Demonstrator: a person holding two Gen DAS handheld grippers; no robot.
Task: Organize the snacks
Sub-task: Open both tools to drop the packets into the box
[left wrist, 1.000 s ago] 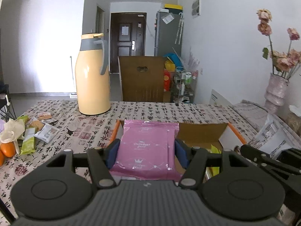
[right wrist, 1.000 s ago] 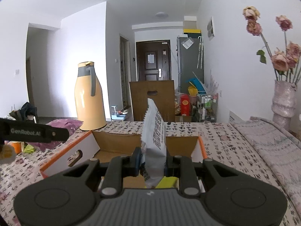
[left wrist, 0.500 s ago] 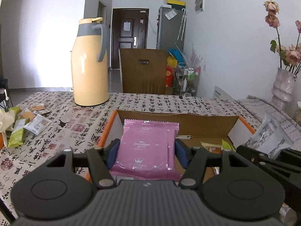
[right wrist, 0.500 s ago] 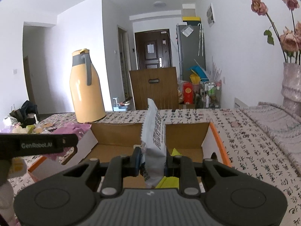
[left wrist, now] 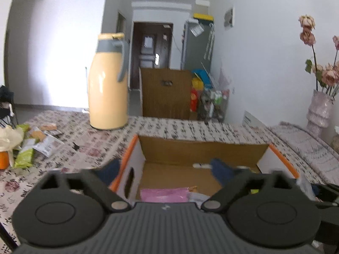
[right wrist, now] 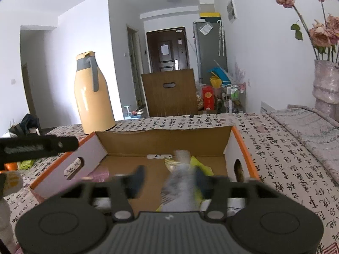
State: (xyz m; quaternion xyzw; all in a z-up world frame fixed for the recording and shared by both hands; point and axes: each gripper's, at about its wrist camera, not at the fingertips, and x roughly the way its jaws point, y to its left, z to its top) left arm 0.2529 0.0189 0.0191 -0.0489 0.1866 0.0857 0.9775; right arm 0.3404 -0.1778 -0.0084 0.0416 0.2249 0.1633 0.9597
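Now lying flat on the floor of the cardboard box [left wrist: 203, 148]: a pink packet [left wrist: 164, 194], below and just ahead of the left gripper [left wrist: 167, 169], near the box's left wall. Long axis running across the left wrist view, from the left wall toward the middle. Left jaws opening, spread wide, blurred, nothing between the pads; packet released and apart from them.

In the right wrist view, a grey-white packet [right wrist: 180, 188] blurred between the fingers of the right gripper [right wrist: 169, 180], long axis up and down in the picture, top edge toward the far wall of the box [right wrist: 163, 139]. Right jaws opening; left finger well clear of the packet; contact with the right finger impossible to judge through the blur. Beneath it, yellow-green wrappers [right wrist: 201, 169] on the box floor, right of centre.

Beyond the box, on the patterned tablecloth [left wrist: 180, 127]: a cream thermos jug [left wrist: 109, 82] standing upright at far left, loose snack packets [left wrist: 31, 146] scattered at the left edge. At far right, a vase of dried roses [right wrist: 326, 80].
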